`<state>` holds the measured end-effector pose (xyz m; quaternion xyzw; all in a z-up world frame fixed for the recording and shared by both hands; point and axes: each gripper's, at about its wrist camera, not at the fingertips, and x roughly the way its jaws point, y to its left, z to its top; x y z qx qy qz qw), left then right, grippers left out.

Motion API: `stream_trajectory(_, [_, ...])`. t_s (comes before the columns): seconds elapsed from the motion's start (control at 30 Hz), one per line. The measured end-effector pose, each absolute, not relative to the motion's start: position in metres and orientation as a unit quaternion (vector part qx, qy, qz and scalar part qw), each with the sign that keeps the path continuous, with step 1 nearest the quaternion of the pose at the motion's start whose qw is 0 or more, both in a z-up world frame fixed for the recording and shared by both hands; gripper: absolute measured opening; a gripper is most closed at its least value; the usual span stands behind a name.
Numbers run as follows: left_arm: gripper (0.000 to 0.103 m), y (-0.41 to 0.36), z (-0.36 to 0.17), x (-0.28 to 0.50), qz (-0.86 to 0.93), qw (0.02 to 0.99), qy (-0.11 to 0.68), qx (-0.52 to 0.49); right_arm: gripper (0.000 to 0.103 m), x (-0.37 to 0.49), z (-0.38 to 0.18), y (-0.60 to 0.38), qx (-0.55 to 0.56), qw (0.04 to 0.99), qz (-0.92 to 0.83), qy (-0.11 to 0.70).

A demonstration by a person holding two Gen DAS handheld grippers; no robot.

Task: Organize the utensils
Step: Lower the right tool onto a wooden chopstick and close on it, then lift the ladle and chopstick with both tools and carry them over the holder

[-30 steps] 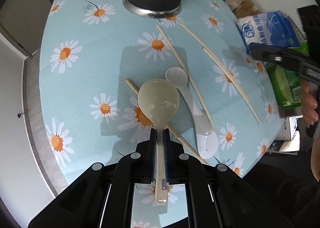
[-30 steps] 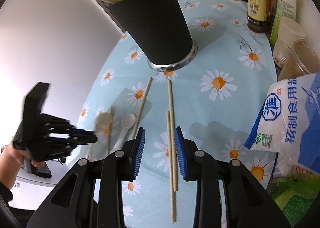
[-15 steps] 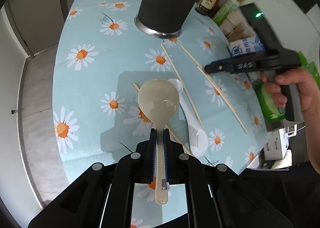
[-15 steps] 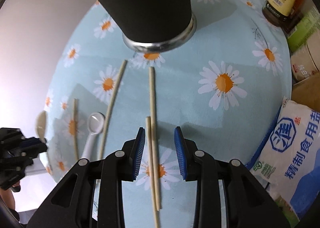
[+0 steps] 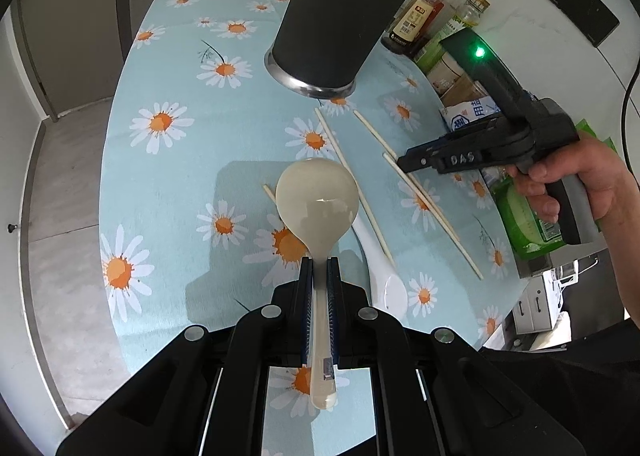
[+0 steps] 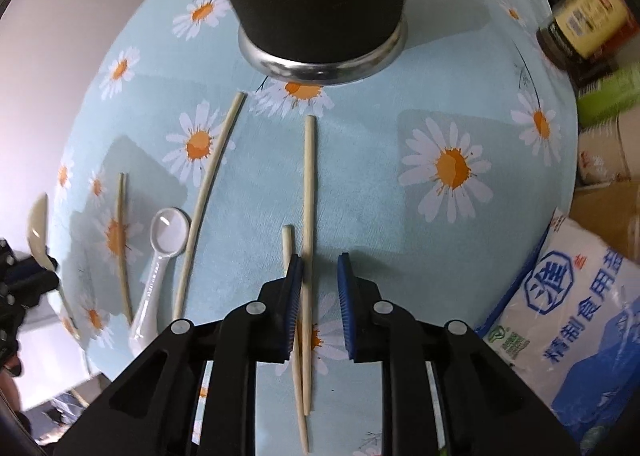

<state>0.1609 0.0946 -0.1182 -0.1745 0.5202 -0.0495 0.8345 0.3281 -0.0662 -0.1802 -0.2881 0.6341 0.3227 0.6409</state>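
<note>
Chopstick (image 6: 308,192) lies between closing right gripper (image 6: 319,276) jaws.

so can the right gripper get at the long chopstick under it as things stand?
Probably yes. The right gripper is closing with the long chopstick between its pads, nothing over it. The shorter chopstick alongside might get caught too.

A table (image 5: 168,68) under a blue daisy cloth — black holder (image 5: 340,24) toward its far edge, four chopsticks (image 6: 308,184) and a white spoon (image 6: 160,256) mid-table, salt bag (image 6: 568,320) at the right edge.
</note>
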Motion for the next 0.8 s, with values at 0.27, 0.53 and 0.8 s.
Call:
stream_trajectory(0.27, [0.006,0.101,-0.116,0.167,-0.059,0.833,0.522,-0.176,0.006,0.321,-0.184,-0.05,-0.309,0.642,0.298,0.635])
stream_trajectory(0.53, [0.006,0.106,-0.104,0.176,-0.067,0.831,0.526,-0.167,0.006,0.33,-0.178,-0.059,-0.27,0.643,0.298,0.652])
stream_trajectory(0.8, [0.006,0.11,-0.083,0.182,-0.076,0.841,0.511,-0.16,0.006,0.32,-0.138,-0.077,-0.214,0.672,0.315,0.635])
